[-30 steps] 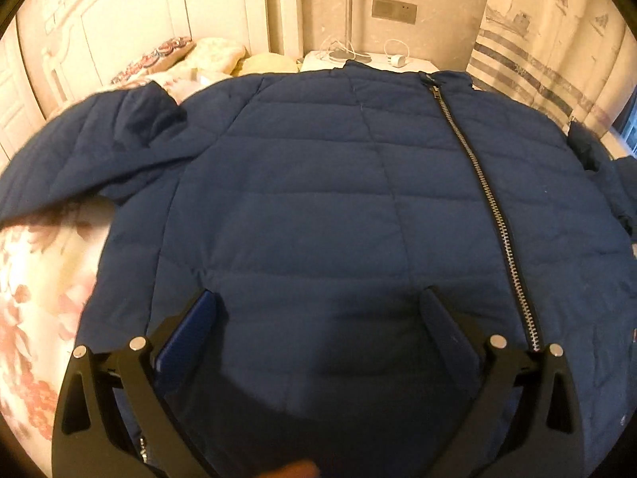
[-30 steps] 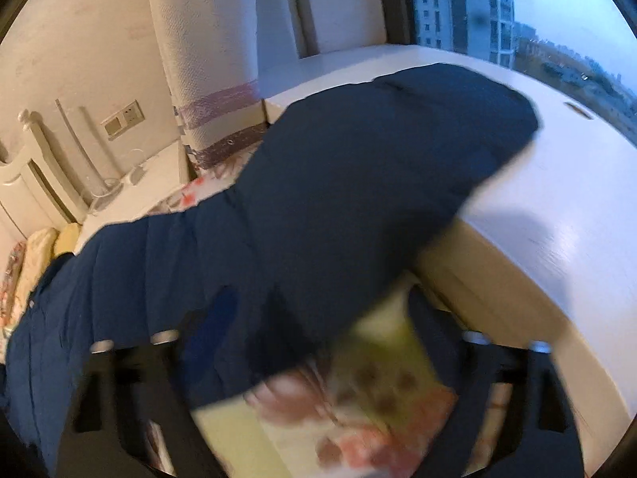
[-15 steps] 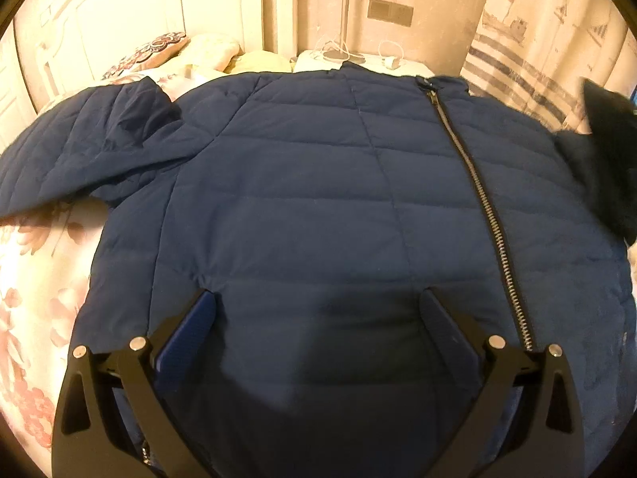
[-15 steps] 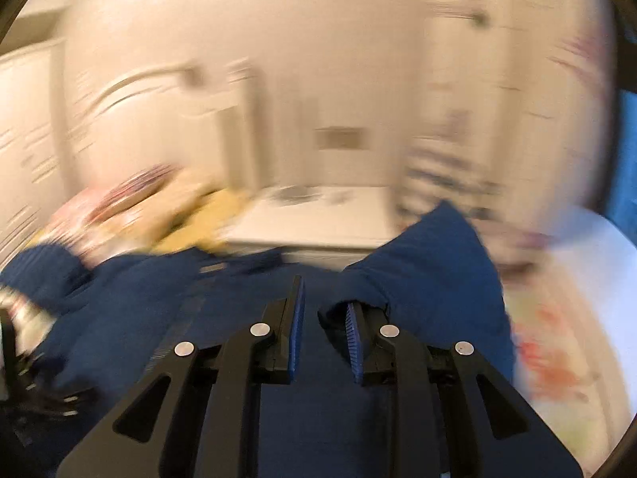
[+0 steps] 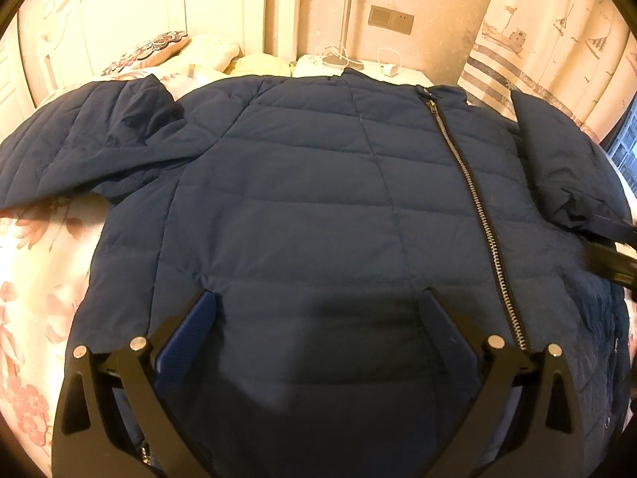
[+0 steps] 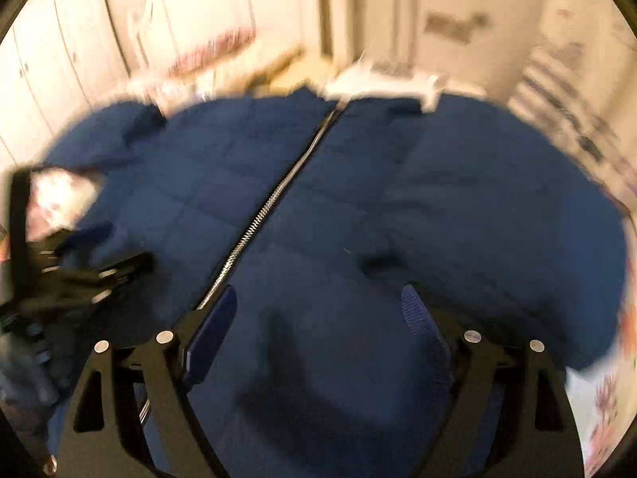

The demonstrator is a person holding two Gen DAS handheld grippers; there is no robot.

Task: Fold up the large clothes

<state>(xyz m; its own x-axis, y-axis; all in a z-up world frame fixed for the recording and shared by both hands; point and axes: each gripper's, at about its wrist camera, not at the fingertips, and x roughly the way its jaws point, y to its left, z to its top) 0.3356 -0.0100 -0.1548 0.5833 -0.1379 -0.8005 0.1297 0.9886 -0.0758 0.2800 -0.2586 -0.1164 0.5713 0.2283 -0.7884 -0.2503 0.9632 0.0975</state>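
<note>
A navy quilted jacket point(image 5: 310, 199) lies front-up on the bed, its metal zipper point(image 5: 473, 203) running down the right side. Its left sleeve point(image 5: 79, 147) stretches out to the left. Its right sleeve point(image 5: 565, 167) lies folded over the jacket's right front. My left gripper point(image 5: 318, 306) is open and empty over the lower hem. In the blurred right wrist view my right gripper point(image 6: 318, 298) is open and empty above the jacket point(image 6: 358, 219), beside the folded sleeve point(image 6: 497, 207). The left gripper shows at that view's left edge point(image 6: 79, 271).
The bed has a floral sheet point(image 5: 36, 263). Pillows point(image 5: 179, 47) and a white headboard point(image 5: 159, 8) are at the back. A white nightstand point(image 5: 358, 67) with cables and a patterned curtain point(image 5: 549, 40) stand behind the jacket.
My right gripper carried the right sleeve over the jacket's front, then opened and let it go. The left gripper stayed open over the hem.
</note>
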